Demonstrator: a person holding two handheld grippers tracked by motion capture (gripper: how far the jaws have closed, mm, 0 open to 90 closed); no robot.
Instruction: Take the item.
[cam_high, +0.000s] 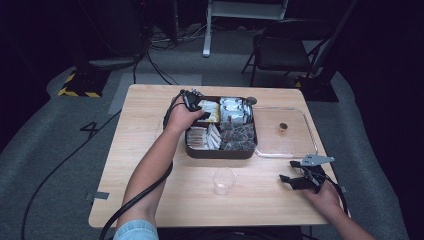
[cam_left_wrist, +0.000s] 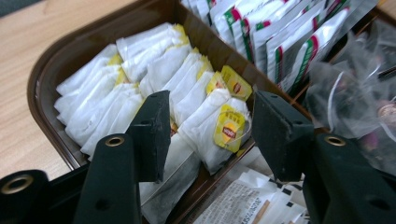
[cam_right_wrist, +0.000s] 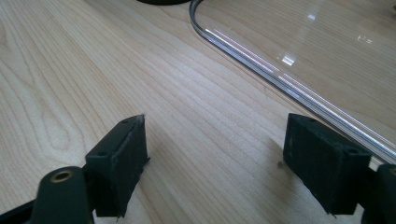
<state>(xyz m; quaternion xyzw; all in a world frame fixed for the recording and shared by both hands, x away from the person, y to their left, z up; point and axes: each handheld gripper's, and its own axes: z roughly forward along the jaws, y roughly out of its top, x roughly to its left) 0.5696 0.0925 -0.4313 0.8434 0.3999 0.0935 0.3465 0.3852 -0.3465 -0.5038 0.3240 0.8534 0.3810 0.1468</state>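
Left tongs (cam_left_wrist: 210, 135), spread, straddle one yellow-tagged tea bag (cam_left_wrist: 219, 130) in the far-left compartment of one brown tray (cam_high: 220, 151). Right tongs (cam_right_wrist: 215, 163) hover spread above the counter (cam_right_wrist: 93, 70). The high view adds one clear cup (cam_high: 223, 180) and one clear tray (cam_high: 295, 145).

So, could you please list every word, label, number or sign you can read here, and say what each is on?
"4": painted in black on the grey floor, left of the table.
Yellow tags on the tea bags: a red logo, too blurred to read.
Green-and-red sachets: print too small to read.
White packets with dark print: unreadable.
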